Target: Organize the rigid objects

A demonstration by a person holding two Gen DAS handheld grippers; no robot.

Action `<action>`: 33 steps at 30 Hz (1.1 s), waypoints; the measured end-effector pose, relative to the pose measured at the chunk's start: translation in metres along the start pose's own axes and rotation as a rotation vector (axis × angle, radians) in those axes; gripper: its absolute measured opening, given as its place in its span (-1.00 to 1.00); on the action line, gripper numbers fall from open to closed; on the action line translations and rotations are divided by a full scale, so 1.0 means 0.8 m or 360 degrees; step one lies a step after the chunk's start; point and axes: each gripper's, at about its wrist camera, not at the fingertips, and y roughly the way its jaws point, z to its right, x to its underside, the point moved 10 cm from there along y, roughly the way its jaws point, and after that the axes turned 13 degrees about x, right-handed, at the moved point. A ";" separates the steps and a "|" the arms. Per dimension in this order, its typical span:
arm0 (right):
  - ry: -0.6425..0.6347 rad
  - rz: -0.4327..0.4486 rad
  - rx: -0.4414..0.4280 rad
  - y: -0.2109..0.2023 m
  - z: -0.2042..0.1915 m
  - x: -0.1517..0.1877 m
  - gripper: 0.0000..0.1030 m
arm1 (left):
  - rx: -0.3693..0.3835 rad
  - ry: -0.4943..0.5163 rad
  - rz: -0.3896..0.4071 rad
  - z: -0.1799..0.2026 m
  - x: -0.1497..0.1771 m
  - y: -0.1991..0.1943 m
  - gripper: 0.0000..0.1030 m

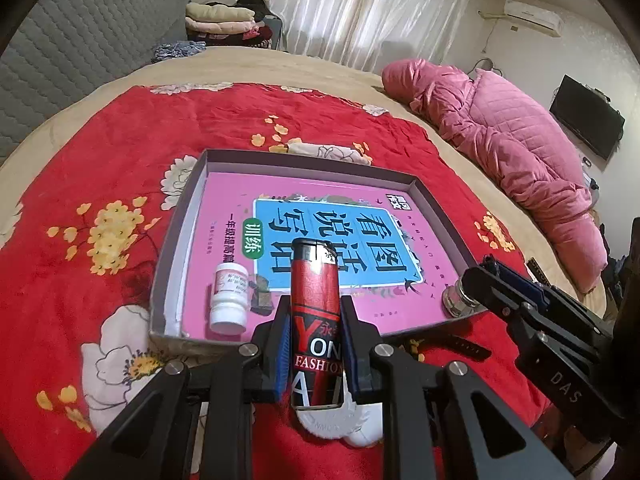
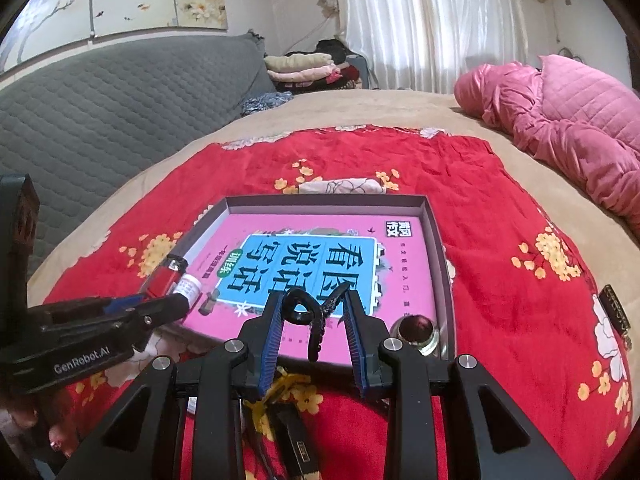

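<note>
The left gripper point(image 1: 314, 312) is clamped on a red lighter point(image 1: 316, 300), whose long axis runs straight out between the blue pads, metal cap forward. The right gripper point(image 2: 314, 316) pinches a small black looped clip point(image 2: 304, 310) with a dark strand hanging from it.

Ahead of both, on the red flowered blanket point(image 1: 100, 152), lies a shallow tray point(image 1: 440, 200) with a pink book point(image 2: 408, 264) flat inside. A white bottle point(image 1: 230, 296) lies in the tray's near-left corner, a round glass jar point(image 2: 416, 332) in its near-right corner.

The lighter's cap hangs over the tray's near edge, so the tray lies directly forward and below; the left hand looks nearest the open space beside the bottle. Laying the lighter flat would probably mean tipping its length down along the book. The right hand's clip hovers above the near edge too, just left of the jar.
</note>
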 end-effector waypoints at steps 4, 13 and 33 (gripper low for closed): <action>-0.0002 0.0004 0.0001 0.007 -0.004 -0.009 -0.40 | 0.0008 0.0003 -0.0008 0.000 -0.004 0.009 -0.57; 0.0021 0.0002 0.0005 0.017 -0.005 -0.022 -0.40 | 0.0016 -0.0035 -0.0026 -0.007 -0.014 0.030 -0.57; 0.0008 -0.0073 0.0016 0.048 -0.011 -0.016 -0.40 | 0.0088 -0.0017 -0.0166 -0.001 0.001 0.074 -0.61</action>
